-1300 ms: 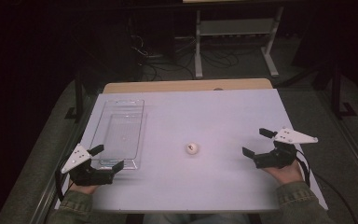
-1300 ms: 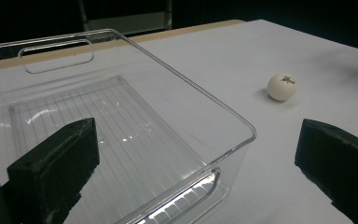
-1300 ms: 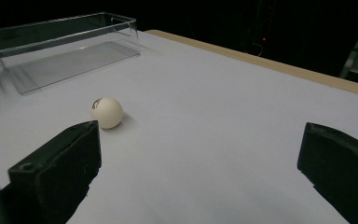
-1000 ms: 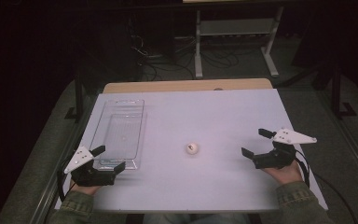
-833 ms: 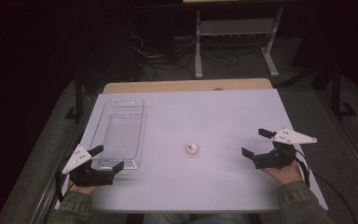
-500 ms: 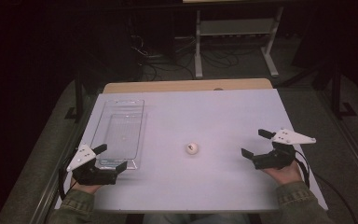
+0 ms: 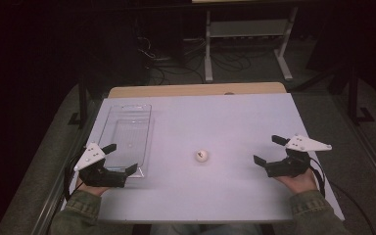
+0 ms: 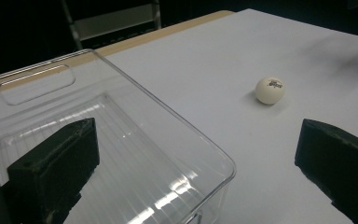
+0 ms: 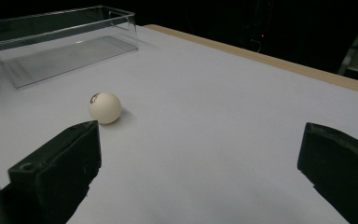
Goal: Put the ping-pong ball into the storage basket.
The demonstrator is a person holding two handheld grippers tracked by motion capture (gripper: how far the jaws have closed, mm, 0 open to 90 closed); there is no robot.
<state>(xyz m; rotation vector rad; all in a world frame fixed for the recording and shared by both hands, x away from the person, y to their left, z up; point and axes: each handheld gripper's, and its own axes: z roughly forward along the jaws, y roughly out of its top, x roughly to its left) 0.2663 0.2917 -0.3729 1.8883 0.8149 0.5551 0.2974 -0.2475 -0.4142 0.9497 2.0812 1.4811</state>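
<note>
We see a small white ball (image 7: 201,155) lying on the white table (image 7: 235,122), roughly midway between the two grippers and touching neither. To its left stands a clear plastic box (image 7: 126,137), open on top and with nothing in it, its long side running away from the person. The left gripper (image 7: 119,159) sits at the near end of that box with its jaws spread wide; in the left gripper view one jaw shows through the box's near corner, so the clear wall stands between part of this gripper and the ball. The right gripper (image 7: 266,151) rests well to the ball's right, jaws wide apart too, with bare tabletop between it and the ball. Behind the table, a metal rack (image 7: 247,34) and loose cables (image 7: 164,54) stand on the dark floor.
</note>
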